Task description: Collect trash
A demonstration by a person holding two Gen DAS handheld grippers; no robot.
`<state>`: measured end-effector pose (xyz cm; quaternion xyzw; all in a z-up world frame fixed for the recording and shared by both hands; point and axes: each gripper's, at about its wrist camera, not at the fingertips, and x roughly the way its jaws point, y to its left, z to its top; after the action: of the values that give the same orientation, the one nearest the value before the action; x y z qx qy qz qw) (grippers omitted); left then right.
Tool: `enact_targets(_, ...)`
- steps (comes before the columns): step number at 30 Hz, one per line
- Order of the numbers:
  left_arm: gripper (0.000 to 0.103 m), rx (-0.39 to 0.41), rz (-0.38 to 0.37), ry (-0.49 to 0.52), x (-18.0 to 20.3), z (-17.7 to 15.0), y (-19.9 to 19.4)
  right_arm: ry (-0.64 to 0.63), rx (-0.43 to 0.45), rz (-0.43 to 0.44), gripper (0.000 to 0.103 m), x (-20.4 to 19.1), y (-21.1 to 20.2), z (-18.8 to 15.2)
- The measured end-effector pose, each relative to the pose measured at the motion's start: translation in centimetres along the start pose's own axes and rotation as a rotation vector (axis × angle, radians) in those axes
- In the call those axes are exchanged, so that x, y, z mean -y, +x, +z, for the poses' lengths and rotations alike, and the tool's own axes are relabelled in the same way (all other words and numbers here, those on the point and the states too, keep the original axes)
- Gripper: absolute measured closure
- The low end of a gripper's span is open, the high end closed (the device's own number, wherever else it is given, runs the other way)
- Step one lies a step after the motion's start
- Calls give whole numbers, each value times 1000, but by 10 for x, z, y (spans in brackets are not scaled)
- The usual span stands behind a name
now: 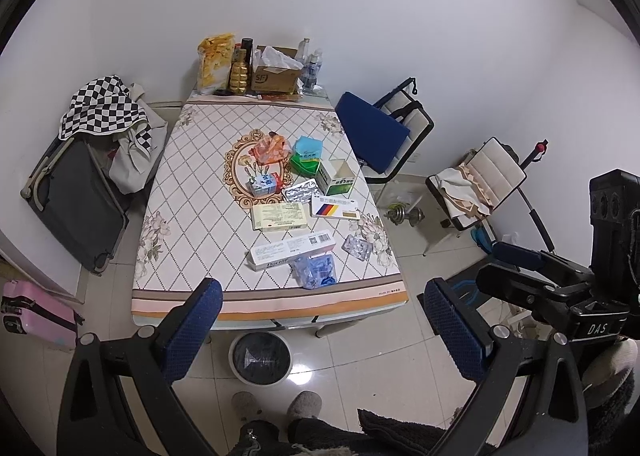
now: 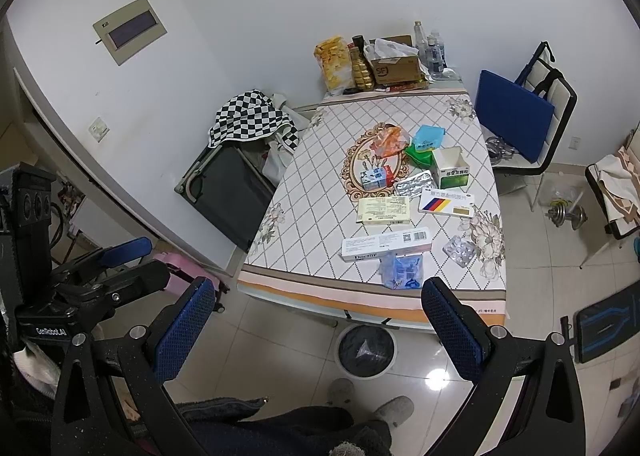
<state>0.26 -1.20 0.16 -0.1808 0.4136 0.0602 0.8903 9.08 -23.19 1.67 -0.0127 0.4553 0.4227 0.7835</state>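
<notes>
Trash lies scattered on the patterned table (image 1: 192,184): a long white box (image 1: 292,252), a blue plastic wrapper (image 1: 314,270), a blister pack (image 1: 357,246), a yellowish box (image 1: 279,216), a striped white box (image 1: 338,210), an open green-white box (image 1: 338,178) and an orange wrapper (image 1: 272,148). A round bin with a black liner (image 1: 260,358) stands on the floor under the near table edge. My left gripper (image 1: 324,320) is open and empty, short of that edge. My right gripper (image 2: 320,324) is open too, above the floor near the bin (image 2: 366,350).
Bottles, a snack bag and a cardboard box (image 1: 274,74) crowd the table's far end. A dark folded cot (image 1: 76,200) with checkered cloth leans at the left, beside a pink suitcase (image 1: 36,316). At the right are chairs (image 1: 400,128) and a dumbbell (image 1: 404,215). A person's slippered feet (image 1: 276,406) stand below.
</notes>
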Motion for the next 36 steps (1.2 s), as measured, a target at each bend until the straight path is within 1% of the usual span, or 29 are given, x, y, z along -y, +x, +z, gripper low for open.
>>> enact_targets(6,0,-2,-6,4,7,1,4,4,2,-7,0,4,0,-1)
enact_targets(8,0,-6,-11,5,3,10,2,5,3,-9,0,4,0,0)
enact_targets(13,0,-4,-19,10,1,17,6,10,3,-13,0,7,0,1)
enact_targets(36,0,0,-26,12,3,20,7,16,2,-16,0,13,-3,5)
